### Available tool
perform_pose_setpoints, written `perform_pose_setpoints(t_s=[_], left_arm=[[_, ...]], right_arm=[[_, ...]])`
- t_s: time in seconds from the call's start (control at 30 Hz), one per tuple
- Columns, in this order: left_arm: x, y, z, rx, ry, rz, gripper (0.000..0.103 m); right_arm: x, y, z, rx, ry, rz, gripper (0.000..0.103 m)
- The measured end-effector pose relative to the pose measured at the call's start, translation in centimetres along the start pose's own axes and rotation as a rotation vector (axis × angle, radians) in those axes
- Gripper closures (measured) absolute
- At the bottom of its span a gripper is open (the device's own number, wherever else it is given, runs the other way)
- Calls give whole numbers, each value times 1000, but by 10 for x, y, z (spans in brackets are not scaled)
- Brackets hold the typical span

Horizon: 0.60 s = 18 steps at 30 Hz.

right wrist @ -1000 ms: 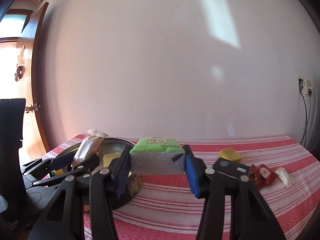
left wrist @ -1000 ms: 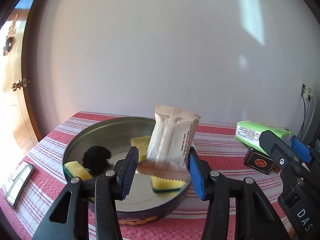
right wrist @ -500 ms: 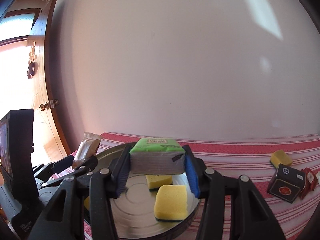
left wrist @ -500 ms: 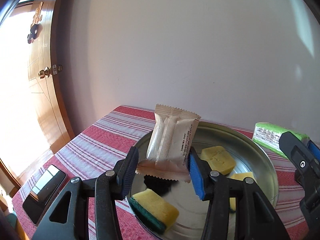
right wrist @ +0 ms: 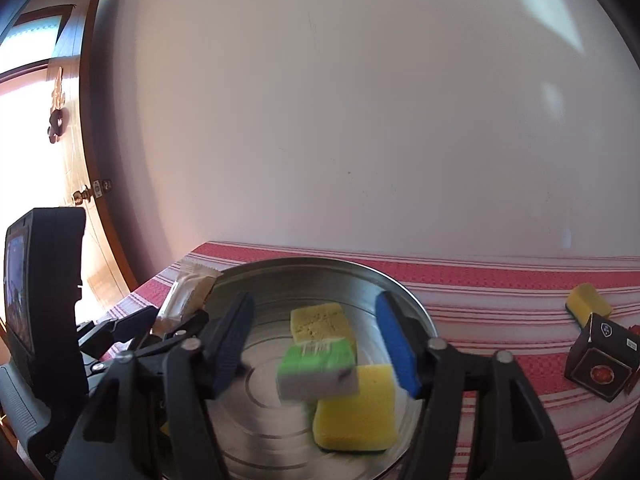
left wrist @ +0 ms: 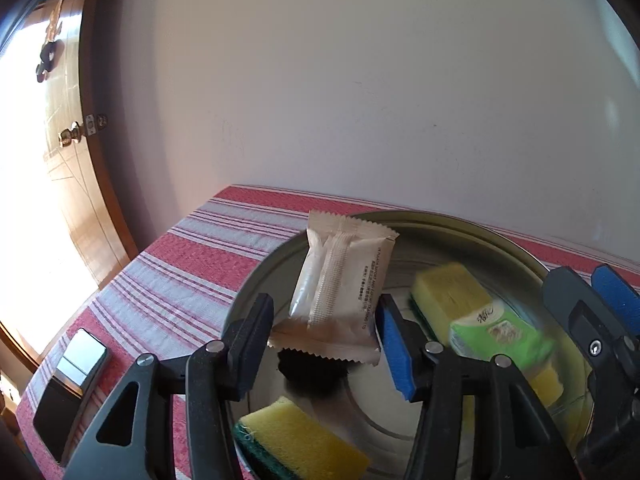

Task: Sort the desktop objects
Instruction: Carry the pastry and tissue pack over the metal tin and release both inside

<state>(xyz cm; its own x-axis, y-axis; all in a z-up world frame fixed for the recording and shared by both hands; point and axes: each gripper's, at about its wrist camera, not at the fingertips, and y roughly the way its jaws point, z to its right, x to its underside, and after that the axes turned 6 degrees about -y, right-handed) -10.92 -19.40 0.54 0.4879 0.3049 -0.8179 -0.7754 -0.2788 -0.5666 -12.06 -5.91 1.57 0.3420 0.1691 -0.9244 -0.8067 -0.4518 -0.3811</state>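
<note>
A round metal tin [left wrist: 440, 220] [right wrist: 304, 262] sits on the red striped cloth and holds yellow sponges [left wrist: 300, 440] [right wrist: 356, 412] and a black lump [left wrist: 312, 368]. My left gripper [left wrist: 326, 308] is over the tin with a beige sachet [left wrist: 340, 280] upright between its pads. Its jaws are opening, and the pads still touch the sachet. My right gripper [right wrist: 314, 312] is opening beside it. The green tissue pack [right wrist: 316, 368] [left wrist: 500, 336] is blurred and falling free between its fingers onto the sponges, with neither pad on it.
A phone [left wrist: 68, 384] lies on the cloth left of the tin. To the right lie a black box [right wrist: 600, 360] and another yellow sponge [right wrist: 588, 304]. A wooden door [left wrist: 60, 200] stands beyond the table's left edge, and a wall is behind.
Both grippers moved over the tin and dipped toward it. The right jaws spread and the green tissue pack dropped out of them. The sachet keeps its place in the left gripper.
</note>
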Motion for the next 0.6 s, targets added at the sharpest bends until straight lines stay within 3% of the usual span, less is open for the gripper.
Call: perform_pose_setpoints(t_s=[0.07,0.13,0.23,0.4,0.5,0.6], left_arm=[[2,0,-2,31,-25,-3,21],[1,-2,-7,48,-49,6,15],[-3,-20,-17,31,-103,94,14],[-8,-42,-53,-73,-280,242,10],[-8,-36,-57,-80,-287,225,10],[-6,-31,-43,-62,-223,198,10]], right_arm=[[3,-4,9,1,27,23,20],[2,-8,14,16,56,53,8],[0,-25,27,81,107,146,0],[-5,-41,40,178,210,266,0],[1,-47,57,195,251,257,0],[1,-44,60,210,257,234,0]])
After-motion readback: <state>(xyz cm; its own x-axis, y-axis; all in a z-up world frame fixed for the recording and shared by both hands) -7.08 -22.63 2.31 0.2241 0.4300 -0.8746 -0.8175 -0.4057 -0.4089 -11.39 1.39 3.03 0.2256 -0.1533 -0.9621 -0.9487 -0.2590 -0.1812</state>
